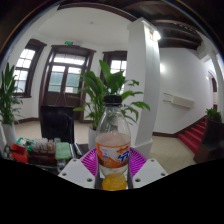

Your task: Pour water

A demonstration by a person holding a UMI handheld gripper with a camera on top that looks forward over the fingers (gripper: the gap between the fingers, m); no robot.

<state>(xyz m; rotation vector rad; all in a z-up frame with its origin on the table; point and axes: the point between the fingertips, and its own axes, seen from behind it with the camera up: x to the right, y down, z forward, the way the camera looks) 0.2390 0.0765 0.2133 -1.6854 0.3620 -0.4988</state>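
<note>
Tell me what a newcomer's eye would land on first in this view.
A clear bottle with an orange label and orange liquid at its base stands upright right between the gripper's pink pads, which appear to press on it. Behind it rises a leafy plant beside a white pillar. Beyond them are tall windows and, off to the right, a red-carpeted stair.

— What is hidden at the bottle [114, 150]?
— Its base is cut off below, and the pads [92, 160] are largely covered by it.
— And the items [35, 150] on the left?
— Too small and blurred to be identified.
</note>
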